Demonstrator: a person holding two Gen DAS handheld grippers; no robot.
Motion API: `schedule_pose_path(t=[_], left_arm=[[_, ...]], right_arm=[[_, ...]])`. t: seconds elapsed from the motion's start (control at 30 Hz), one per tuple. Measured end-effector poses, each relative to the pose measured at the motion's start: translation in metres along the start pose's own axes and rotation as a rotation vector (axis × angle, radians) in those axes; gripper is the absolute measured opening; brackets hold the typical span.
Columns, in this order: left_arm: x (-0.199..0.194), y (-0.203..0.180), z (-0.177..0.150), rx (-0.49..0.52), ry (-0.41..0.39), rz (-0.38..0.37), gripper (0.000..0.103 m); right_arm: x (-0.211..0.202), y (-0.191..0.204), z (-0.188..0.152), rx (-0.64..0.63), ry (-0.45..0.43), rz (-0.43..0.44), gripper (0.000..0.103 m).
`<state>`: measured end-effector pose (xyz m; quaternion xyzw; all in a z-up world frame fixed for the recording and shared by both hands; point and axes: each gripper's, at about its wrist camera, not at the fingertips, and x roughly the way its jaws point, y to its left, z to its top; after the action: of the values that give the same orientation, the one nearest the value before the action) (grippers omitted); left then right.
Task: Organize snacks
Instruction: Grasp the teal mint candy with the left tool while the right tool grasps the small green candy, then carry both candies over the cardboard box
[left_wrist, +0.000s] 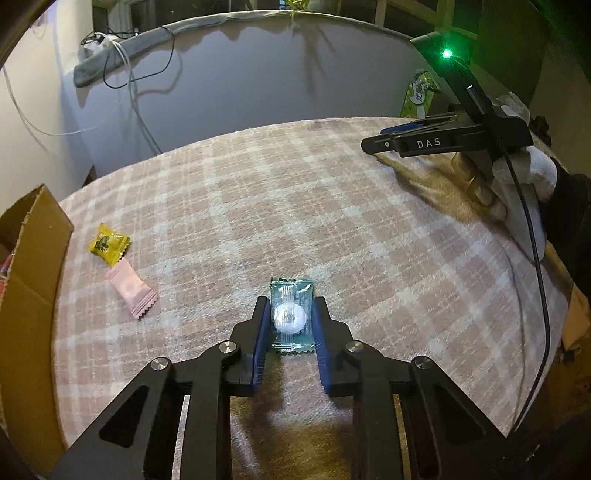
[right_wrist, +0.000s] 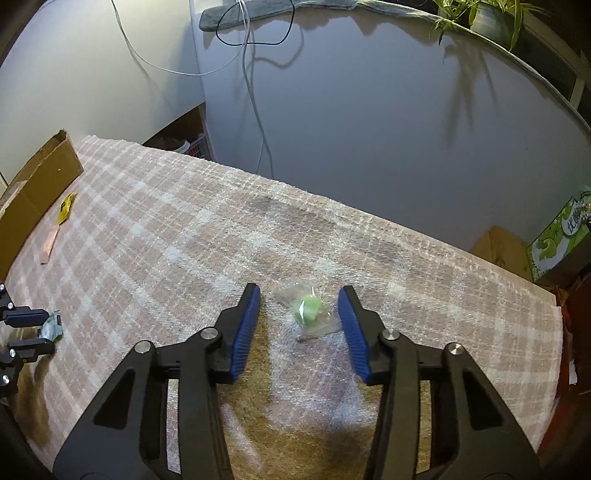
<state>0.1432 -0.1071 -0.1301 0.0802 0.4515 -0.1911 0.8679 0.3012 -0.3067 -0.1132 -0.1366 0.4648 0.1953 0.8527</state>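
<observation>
Teal candy wrapper (left_wrist: 291, 314), holding a round white sweet, lies flat on the pink plaid cloth (left_wrist: 332, 206), its long axis running straight away from the left wrist camera, one crimped end towards the camera and the other pointing to the far edge of the cloth. Left gripper (left_wrist: 290, 312) is closed on this wrapper: the blue pads (left_wrist: 263, 325) press its two long sides, so the jaws stand narrow and parallel to its long axis.

Green candy in a clear wrapper (right_wrist: 309, 312) lies on the same cloth between the fingers of the right gripper (right_wrist: 301, 302). Its long axis runs obliquely, from upper left to lower right in the right wrist view. The jaws stand moderately wide, with a gap visible between each blue pad (right_wrist: 245, 332) and the wrapper; nothing is gripped.

To the left, a yellow candy (left_wrist: 109, 243) and a pink candy (left_wrist: 132, 293) lie just beside each other near an open cardboard box (left_wrist: 29, 280), both well apart from the teal wrapper. The pink candy's long axis slants from upper left to lower right.
</observation>
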Motion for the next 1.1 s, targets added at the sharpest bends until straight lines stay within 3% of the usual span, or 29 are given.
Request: schedule_pose_path(t=[0.1, 0.67, 1.1], left_arm=[[-0.001, 0.001, -0.001, -0.002, -0.004, 0.003, 0.020], [-0.025, 0.023, -0.003, -0.094, -0.059, -0.008, 0.018], [-0.069, 0.057, -0.015, -0.164, -0.148, 0.033, 0.018]], right_arm=[[-0.002, 0.001, -0.002, -0.007, -0.001, 0.002, 0.026], [-0.037, 0.009, -0.004, 0.027, -0.052, 0.037, 0.026], [-0.073, 0.073, 0.023, -0.054, -0.126, 0.094, 0.026]])
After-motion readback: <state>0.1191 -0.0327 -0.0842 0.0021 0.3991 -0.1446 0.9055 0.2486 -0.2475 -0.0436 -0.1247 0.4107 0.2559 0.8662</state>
